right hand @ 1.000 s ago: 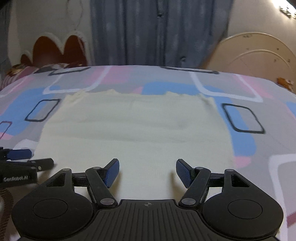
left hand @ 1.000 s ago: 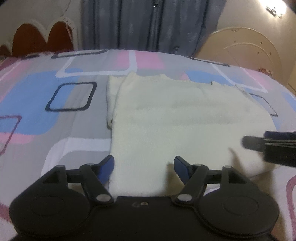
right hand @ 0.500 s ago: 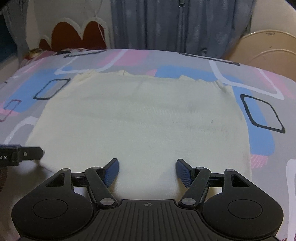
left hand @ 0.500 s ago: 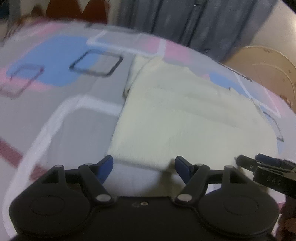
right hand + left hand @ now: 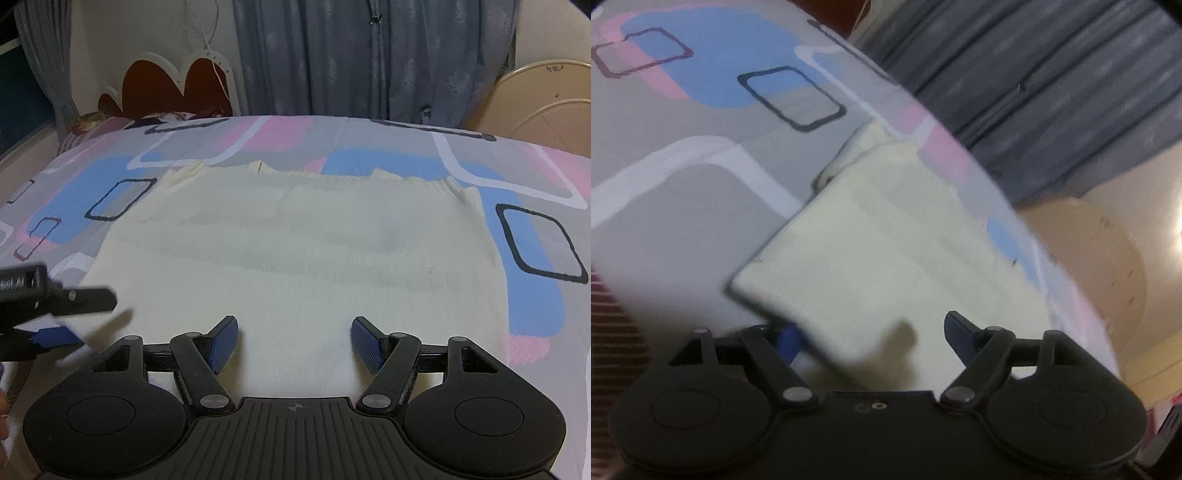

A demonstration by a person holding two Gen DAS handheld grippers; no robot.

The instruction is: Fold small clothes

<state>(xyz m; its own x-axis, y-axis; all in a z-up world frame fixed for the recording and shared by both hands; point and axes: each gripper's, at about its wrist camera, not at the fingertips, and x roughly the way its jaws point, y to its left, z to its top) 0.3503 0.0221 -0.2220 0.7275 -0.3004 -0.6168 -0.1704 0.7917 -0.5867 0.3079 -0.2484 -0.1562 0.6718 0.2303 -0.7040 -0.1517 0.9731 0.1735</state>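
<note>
So the cream garment (image 5: 295, 258) lies spread flat on the patterned bedsheet (image 5: 535, 295) — its near-left corner (image 5: 768, 295) is lifted between the spread fingers of the tilted left gripper (image 5: 871, 332). Meanwhile the right gripper (image 5: 293, 339) hovers over the near hem, released, grasping nothing.

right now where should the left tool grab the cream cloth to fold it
Probably the near left corner of the cream cloth, coming in low from its left edge. That corner already sits between the open fingers of the left tool, and the cloth lies flat on the bed.
</note>
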